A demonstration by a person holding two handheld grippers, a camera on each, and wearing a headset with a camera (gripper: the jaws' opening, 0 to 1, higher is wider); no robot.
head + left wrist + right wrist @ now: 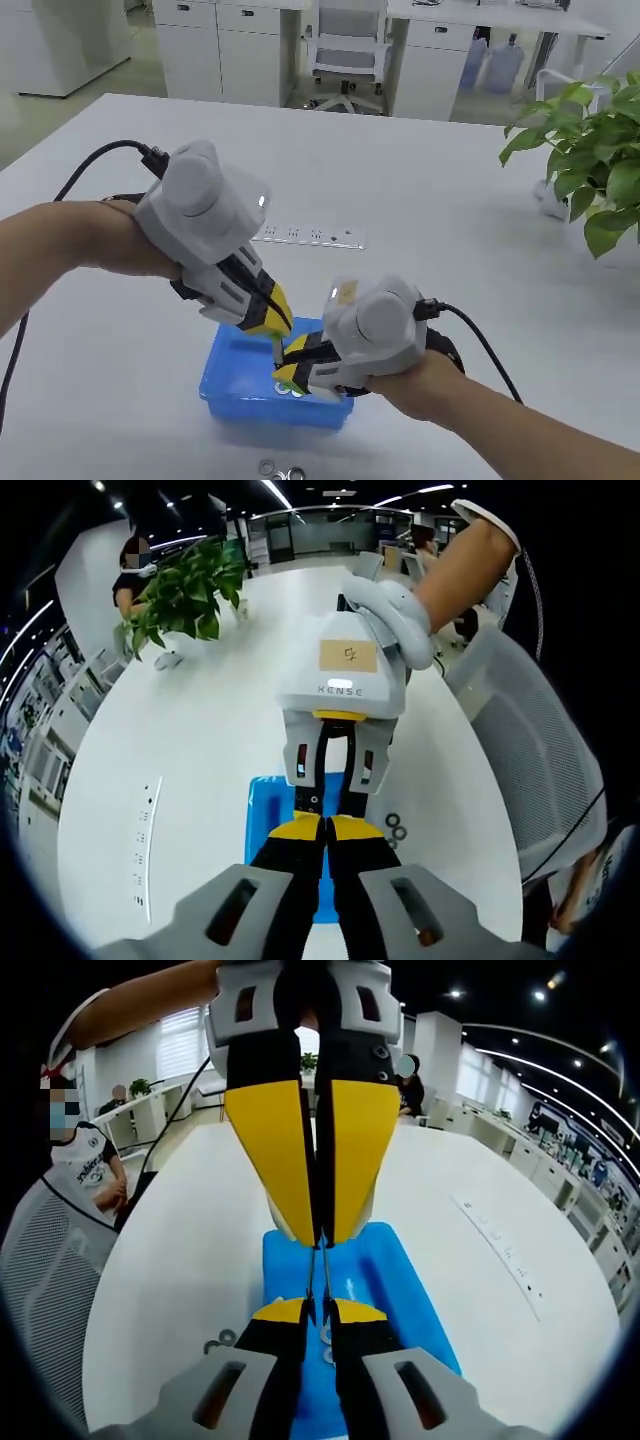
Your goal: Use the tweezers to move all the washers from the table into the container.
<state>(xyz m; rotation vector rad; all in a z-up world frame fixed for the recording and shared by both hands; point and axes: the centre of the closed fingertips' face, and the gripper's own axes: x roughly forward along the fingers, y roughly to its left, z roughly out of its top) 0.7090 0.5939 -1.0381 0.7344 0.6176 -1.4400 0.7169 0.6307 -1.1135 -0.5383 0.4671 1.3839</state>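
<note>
Thin metal tweezers point(318, 1272) run between the two grippers above the blue container point(225, 378). My left gripper point(277, 326) comes in from the upper left, its yellow jaws shut on one end of the tweezers. From the right, my right gripper point(291, 373) is shut on the other end, low over the container. A few washers point(281, 470) lie on the table just in front of the container. Some washers point(327, 1342) lie inside it. In the left gripper view the washers point(395, 828) on the table sit right of the container point(262, 815).
A white power strip point(308, 236) lies behind the container. A leafy green plant point(590, 150) stands at the right edge of the white table. An office chair point(345, 50) and cabinets stand beyond the far edge. People sit in the background.
</note>
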